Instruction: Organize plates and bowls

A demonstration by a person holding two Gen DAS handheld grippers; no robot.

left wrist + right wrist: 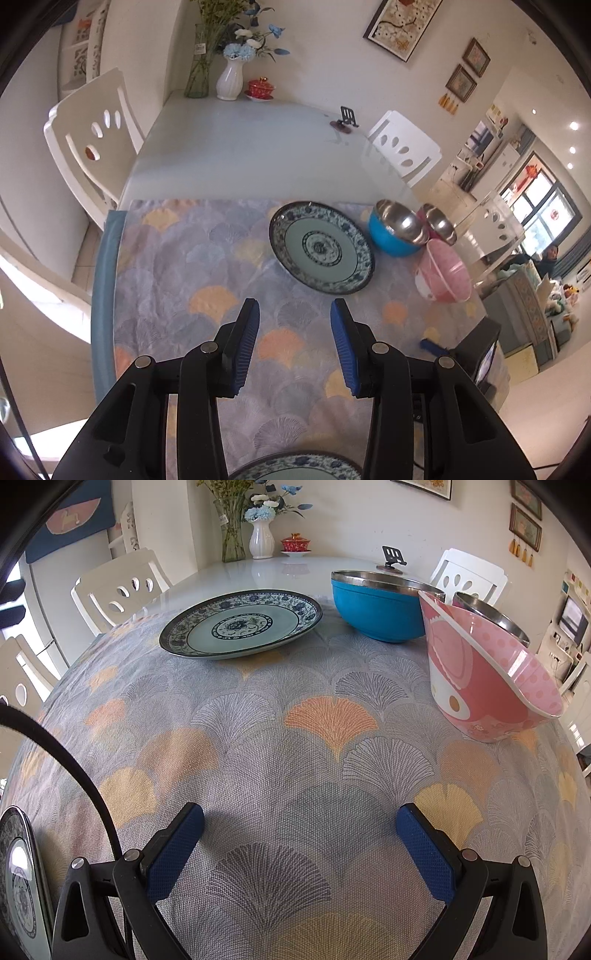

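Your left claw (pixel 294 308) stands open over the patterned cloth (pixel 184 266) on the tabletop, nothing between its pads. Your right claw (pixel 300 818) is likewise open and empty, low over the cloth. A blue-patterned plate (pixel 320 246) lies flat ahead, the blue bowl (pixel 395 229) just beside it. The pink bowl (pixel 443 273) sits tilted near the blue one. A second plate (pixel 295 468) shows beneath the left claw.

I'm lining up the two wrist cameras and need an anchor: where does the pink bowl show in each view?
Left wrist view: pink bowl at right of centre, just right of the patterned plate, below the blue bowl.
Right wrist view: pink bowl large at the right edge, in front of the blue bowl.
Shared landmark: white vase at the table's far end.
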